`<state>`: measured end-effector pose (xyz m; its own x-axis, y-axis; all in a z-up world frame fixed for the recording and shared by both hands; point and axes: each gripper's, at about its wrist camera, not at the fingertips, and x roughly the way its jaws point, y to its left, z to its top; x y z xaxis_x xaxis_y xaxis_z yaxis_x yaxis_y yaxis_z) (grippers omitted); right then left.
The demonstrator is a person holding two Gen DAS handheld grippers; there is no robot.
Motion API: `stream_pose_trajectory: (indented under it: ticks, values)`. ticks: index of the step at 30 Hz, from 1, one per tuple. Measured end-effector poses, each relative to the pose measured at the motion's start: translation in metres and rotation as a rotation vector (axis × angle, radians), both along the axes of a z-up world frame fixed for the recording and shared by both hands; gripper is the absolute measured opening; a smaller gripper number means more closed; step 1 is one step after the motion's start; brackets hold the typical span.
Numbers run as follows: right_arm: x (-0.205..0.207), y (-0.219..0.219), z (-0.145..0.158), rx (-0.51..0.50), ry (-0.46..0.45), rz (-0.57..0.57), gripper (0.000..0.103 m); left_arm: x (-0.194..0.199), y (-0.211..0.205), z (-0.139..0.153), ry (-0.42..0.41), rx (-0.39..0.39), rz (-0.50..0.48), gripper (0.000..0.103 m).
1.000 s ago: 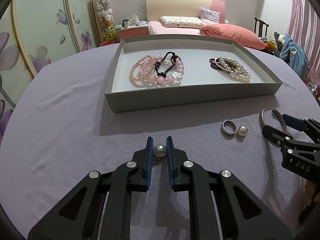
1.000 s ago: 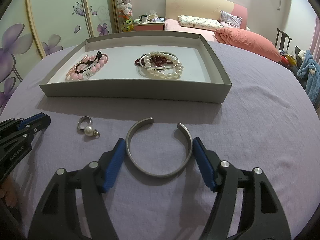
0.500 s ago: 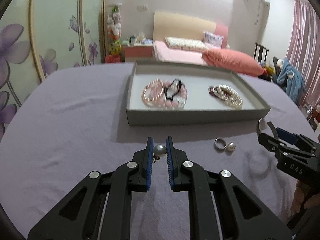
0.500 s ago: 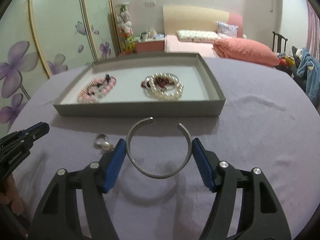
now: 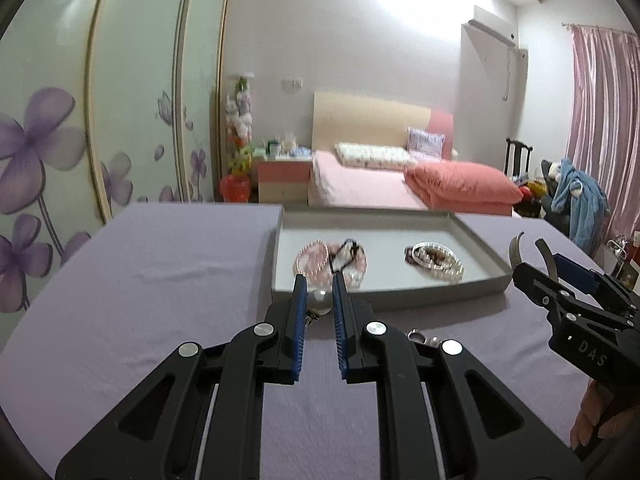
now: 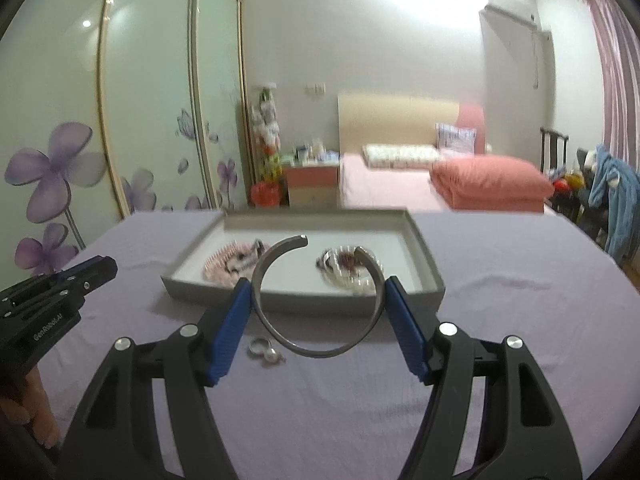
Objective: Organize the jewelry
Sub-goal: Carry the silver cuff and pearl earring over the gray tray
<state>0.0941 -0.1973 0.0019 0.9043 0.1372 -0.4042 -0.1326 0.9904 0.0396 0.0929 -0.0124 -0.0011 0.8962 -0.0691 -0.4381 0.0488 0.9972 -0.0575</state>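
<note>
Between the blue-padded fingers [image 5: 299, 300] of the left gripper [image 5: 319, 300] a round grey pearl earring [image 5: 319, 302] was pinched, the pads drawn narrowly together on it and a small dark fitting seen hanging at its 7 o'clock. The earring was carried clear of the lilac-covered table [image 5: 160, 304]. Across the fingers [image 6: 234, 320] of the right gripper [image 6: 318, 312] an open silver metal cuff bangle [image 6: 316, 350] was clamped, one pad pressed against each outer side, with the gap of the bangle turned toward 12 o'clock. The bangle was likewise held off the cloth.

On the table, just under the bangle at its 7 o'clock, a small silver ring [image 6: 258, 346] and a second pearl earring [image 6: 273, 356] were left lying side by side, touching or nearly so.

Beyond both grippers, at 12 o'clock, a shallow grey rectangular cardboard tray [image 6: 304, 302] was set on the table. In it a cluster of pink bead bracelets [image 5: 316, 258] with a black beaded strand [image 5: 346, 254] was laid on the left, and a heap of white pearl and dark red bracelets [image 5: 434, 258] on the right, well apart from the first.

In the left wrist view the right gripper was seen at 3 o'clock, with part of a hand [image 5: 596, 420] beneath it.
</note>
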Motion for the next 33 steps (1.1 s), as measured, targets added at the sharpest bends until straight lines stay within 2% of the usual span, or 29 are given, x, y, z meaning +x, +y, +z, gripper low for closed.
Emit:
stream_pose_trajectory:
  ticks: [5, 15, 25, 33]
  values:
    - [-0.015, 0.005, 0.014, -0.009, -0.096, 0.000, 0.066, -0.013, -0.007, 0.010, -0.081, 0.017, -0.004, 0.014]
    - [-0.033, 0.004, 0.026, -0.006, -0.221, -0.027, 0.066, -0.024, -0.010, 0.019, -0.175, 0.028, -0.004, 0.014]
    - [-0.044, -0.002, 0.025, -0.017, -0.312, -0.072, 0.066, -0.028, -0.011, 0.016, -0.204, 0.030, 0.004, 0.014]
    - [-0.045, -0.007, 0.023, -0.010, -0.319, -0.075, 0.066, -0.031, -0.011, 0.016, -0.214, 0.031, -0.004, 0.014]
